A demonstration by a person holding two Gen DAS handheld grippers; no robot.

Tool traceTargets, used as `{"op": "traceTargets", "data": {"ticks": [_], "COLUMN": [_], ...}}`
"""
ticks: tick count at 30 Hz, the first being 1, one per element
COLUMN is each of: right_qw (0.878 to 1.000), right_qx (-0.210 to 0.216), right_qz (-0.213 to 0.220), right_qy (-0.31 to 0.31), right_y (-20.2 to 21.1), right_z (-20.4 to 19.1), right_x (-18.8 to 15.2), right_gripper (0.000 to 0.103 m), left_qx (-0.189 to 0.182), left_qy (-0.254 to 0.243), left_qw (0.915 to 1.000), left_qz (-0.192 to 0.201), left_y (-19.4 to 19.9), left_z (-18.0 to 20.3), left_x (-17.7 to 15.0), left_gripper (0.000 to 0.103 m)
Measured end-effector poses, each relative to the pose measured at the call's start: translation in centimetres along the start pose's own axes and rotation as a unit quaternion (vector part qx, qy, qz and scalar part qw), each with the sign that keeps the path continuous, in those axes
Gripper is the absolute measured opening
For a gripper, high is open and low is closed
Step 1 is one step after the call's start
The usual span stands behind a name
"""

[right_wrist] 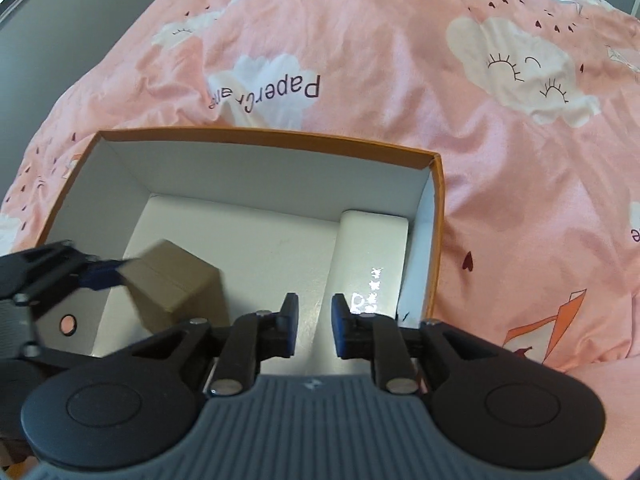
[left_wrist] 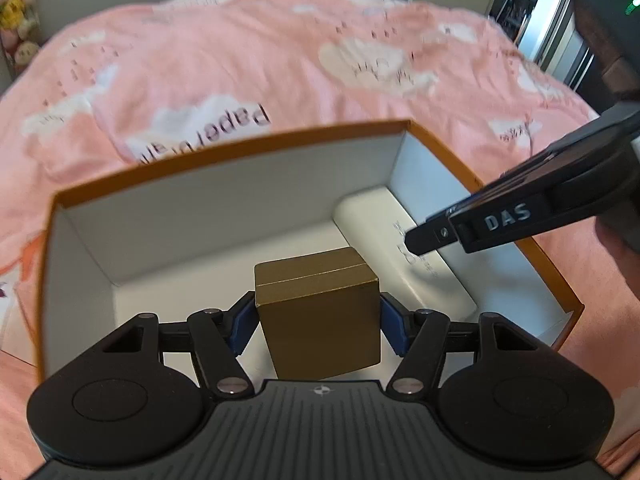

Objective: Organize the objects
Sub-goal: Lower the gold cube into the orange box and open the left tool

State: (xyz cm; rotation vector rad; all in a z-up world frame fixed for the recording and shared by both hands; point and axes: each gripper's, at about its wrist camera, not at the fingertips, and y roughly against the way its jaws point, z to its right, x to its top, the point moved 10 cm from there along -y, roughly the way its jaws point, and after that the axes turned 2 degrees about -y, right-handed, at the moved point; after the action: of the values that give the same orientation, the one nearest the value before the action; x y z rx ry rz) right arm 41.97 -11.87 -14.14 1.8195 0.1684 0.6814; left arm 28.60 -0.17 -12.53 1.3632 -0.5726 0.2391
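Orange-rimmed carton [right_wrist: 436, 184] sits on your pink cloud-print duvet [right_wrist: 400, 60], white power bank [right_wrist: 372, 248] lying along its right wall, while your left gripper [left_wrist: 318, 316] clamps the stiff, light-looking gold cube box [left_wrist: 320, 308] by opposite flat sides above the floor, and your right gripper [right_wrist: 314, 328] hangs empty, jaws slightly parted.

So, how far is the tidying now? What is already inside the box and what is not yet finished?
Done: the white case lies in the orange box, along its right wall. In hand: the left gripper holds the gold cube over the box floor, not yet released. The right gripper holds nothing, its fingers barely apart. Left: set the cube down. No other loose things show on the pink blanket.
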Motion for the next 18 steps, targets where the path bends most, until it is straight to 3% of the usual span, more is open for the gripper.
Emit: {"op": "traceTargets", "data": {"ticks": [6,10,18], "right_qw": [0.997,0.994,0.993], "right_qx": [0.053,0.080,0.087], "right_qz": [0.005,0.000,-0.054], "right_qy": [-0.051,-0.072,-0.059], "right_y": [0.0,-0.3,-2.5], "right_z": [-0.1,-0.5,-1.3], "right_x": [0.7,0.8,-1.7], "right_gripper": [0.021,0.025,0.030], "left_qx": [-0.011,0.003,-0.022], "left_qy": [-0.016,-0.033,-0.011], "left_qw": [0.9995,0.9986,0.9905], "left_qz": [-0.025,-0.041,-0.135], "left_y": [-1.5,-2.2,-4.6], "left_z": [1.7,2.0,1.7], "left_x": [0.7,1.0,-0.8], "left_gripper": [0.073,0.073,0.075]}}
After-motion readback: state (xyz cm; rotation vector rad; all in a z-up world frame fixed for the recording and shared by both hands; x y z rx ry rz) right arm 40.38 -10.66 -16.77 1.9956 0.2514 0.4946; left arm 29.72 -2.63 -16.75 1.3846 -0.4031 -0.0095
